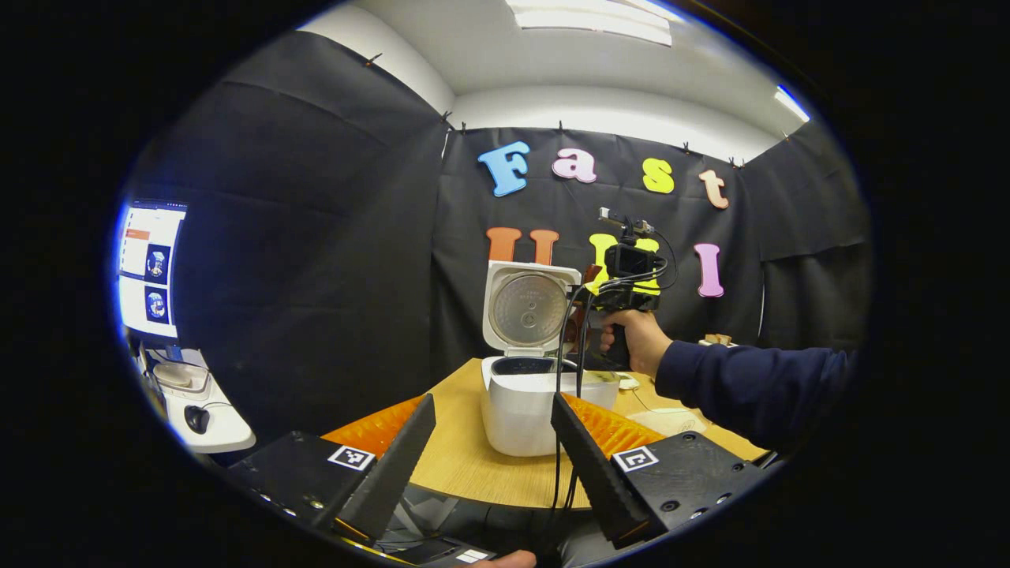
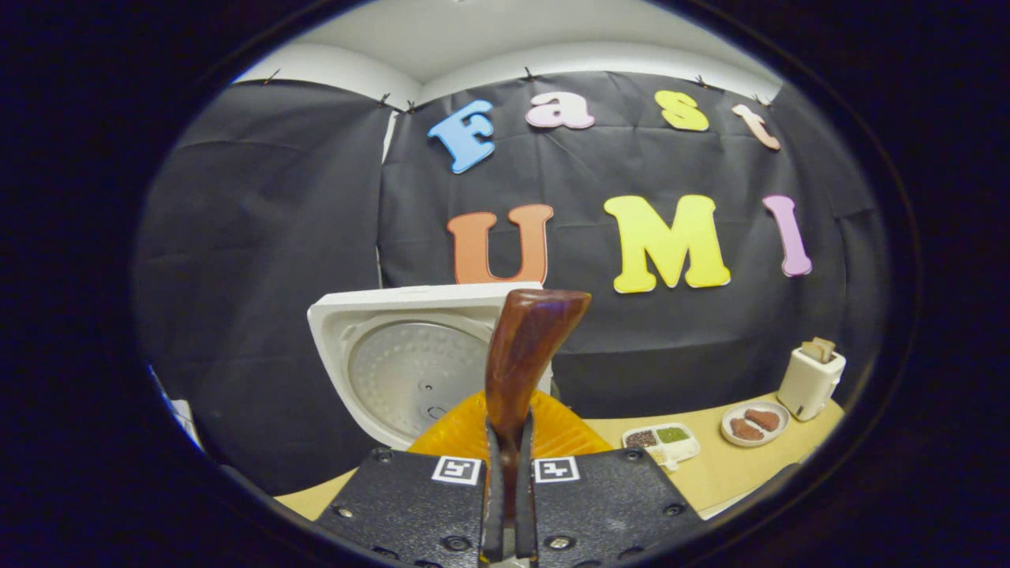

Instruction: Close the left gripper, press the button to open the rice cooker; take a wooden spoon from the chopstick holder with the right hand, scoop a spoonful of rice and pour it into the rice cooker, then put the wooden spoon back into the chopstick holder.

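Note:
The white rice cooker (image 1: 521,406) stands on the round wooden table (image 1: 458,465) with its lid (image 1: 527,308) raised; its pot opening faces up. My left gripper (image 1: 493,406) is open, its fingers spread wide in front of the cooker, nothing between them. Above and just right of the cooker, a hand (image 1: 635,339) in a dark blue sleeve holds my right gripper (image 1: 627,276). In the right gripper view my right gripper (image 2: 509,426) is shut on a brown wooden spoon (image 2: 525,347) that stands upright, with the open lid (image 2: 402,363) close behind it on the left.
At the table's far right stand a small white toaster (image 2: 809,379), a plate with brown pieces (image 2: 753,422) and a divided tray of grains (image 2: 671,438). A monitor (image 1: 150,268) and a mouse (image 1: 197,418) sit on a side desk to the left.

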`<state>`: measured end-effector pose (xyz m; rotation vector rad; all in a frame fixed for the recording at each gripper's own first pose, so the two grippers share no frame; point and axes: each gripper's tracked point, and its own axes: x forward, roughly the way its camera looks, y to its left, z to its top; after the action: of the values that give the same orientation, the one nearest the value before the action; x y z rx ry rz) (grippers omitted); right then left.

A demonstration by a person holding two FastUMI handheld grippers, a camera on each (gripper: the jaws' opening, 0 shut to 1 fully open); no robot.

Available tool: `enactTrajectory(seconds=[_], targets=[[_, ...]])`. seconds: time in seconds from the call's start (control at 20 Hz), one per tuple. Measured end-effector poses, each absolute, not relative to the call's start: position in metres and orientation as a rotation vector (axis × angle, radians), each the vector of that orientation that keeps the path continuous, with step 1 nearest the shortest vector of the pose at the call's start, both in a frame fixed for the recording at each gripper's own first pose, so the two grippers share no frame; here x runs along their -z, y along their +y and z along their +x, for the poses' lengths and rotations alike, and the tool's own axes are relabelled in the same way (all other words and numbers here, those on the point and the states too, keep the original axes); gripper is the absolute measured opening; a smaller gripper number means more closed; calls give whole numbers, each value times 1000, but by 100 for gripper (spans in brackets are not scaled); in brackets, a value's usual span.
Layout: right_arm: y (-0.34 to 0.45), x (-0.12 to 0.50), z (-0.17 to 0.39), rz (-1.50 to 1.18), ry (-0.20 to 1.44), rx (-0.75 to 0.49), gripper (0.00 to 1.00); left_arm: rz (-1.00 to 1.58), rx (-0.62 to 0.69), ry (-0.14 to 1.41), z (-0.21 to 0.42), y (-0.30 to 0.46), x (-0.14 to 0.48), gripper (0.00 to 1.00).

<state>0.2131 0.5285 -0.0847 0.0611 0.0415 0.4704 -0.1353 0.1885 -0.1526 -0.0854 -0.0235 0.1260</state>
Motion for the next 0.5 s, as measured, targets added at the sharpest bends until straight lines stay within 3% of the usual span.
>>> enactTrajectory(seconds=[0.5], targets=[[544,71,175,-304,-154,-537,11,-85,-136,-15,-136,188,153,94]])
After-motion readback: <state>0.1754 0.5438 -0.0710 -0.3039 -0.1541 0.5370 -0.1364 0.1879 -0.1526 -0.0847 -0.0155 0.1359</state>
